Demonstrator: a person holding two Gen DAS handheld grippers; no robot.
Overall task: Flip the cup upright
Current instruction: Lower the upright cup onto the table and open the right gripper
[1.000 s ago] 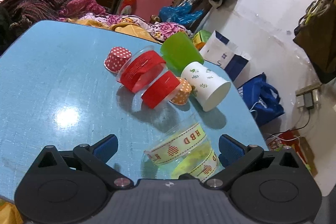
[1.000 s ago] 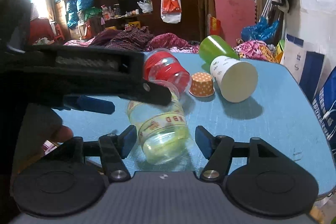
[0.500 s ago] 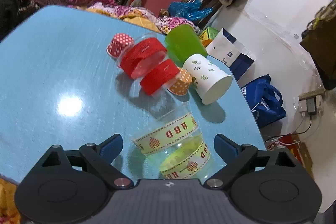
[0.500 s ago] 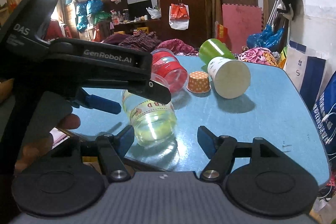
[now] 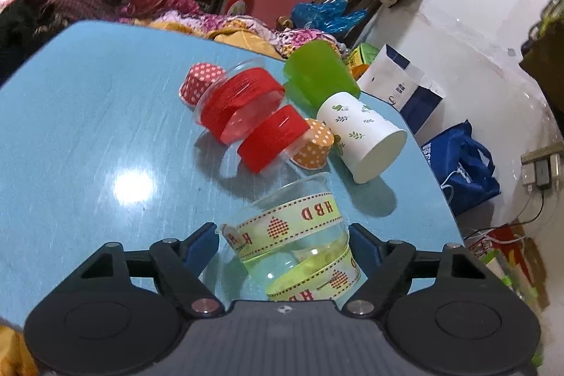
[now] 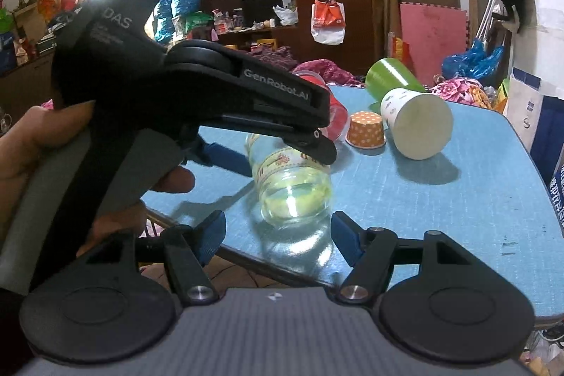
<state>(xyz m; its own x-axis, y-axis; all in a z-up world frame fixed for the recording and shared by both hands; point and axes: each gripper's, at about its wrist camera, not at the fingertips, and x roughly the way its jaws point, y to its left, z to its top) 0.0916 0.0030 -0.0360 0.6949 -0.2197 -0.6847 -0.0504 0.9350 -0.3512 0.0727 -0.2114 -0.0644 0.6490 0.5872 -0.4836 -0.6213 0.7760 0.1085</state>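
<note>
A clear plastic cup (image 5: 292,235) with yellow "HBD" ribbon bands lies on its side on the blue table (image 5: 88,115), near the front edge. My left gripper (image 5: 283,245) is shut on the cup, one blue pad on each side. In the right wrist view the same cup (image 6: 292,189) shows its base toward me, with the left gripper's black body (image 6: 197,104) over it. My right gripper (image 6: 278,235) is open and empty, just short of the cup at the table's edge.
Behind the cup lie a red-banded clear cup (image 5: 239,108), a second red-banded one (image 5: 271,143), a red dotted paper cup (image 5: 199,83), an orange dotted cup (image 5: 313,148), a green cup (image 5: 317,76) and a white leaf-print cup (image 5: 363,136). The table's right edge is close.
My left gripper has closed in from wide open onto the clear cup. My right gripper has drawn back toward the table's edge, staying open.
</note>
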